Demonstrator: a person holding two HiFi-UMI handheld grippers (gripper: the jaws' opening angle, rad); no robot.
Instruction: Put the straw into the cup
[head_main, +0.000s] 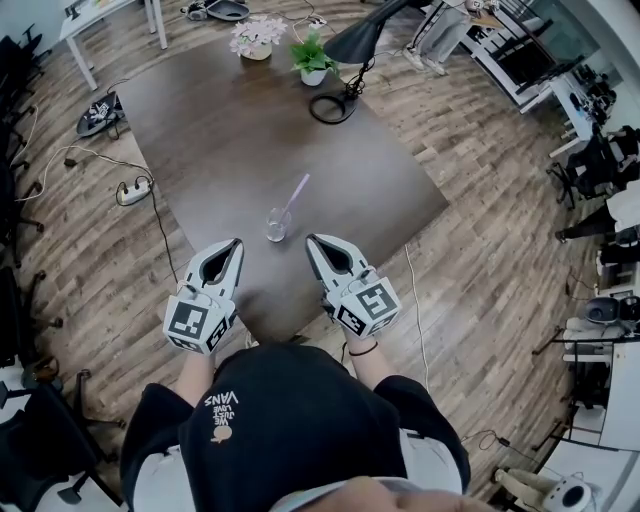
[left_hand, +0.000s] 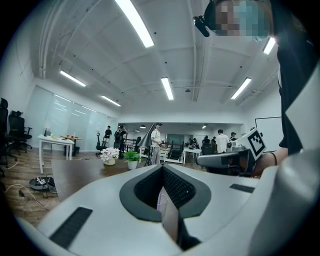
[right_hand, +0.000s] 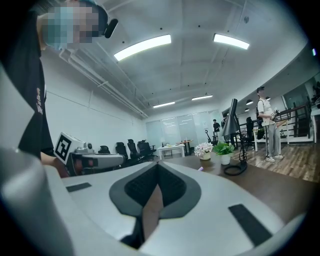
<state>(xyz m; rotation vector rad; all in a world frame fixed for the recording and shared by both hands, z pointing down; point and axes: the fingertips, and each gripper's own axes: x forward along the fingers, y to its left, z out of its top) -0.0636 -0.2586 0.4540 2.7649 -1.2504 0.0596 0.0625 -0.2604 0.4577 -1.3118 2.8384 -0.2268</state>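
Head view shows the straw (head_main: 296, 192) leaning in the cup (head_main: 277, 226) on the table (head_main: 220, 130), so the task looks done. The left gripper (head_main: 236, 244) and right gripper (head_main: 312, 241) sit near the cup, one on each side, each with its jaws pressed together on nothing. The straw looks light, thin and easily crushed, so a gentle pinch at mid-length would suit it. The small clear cup could tip. Right gripper view catches only a pale tip, likely the straw's. Left gripper view shows neither straw nor cup.
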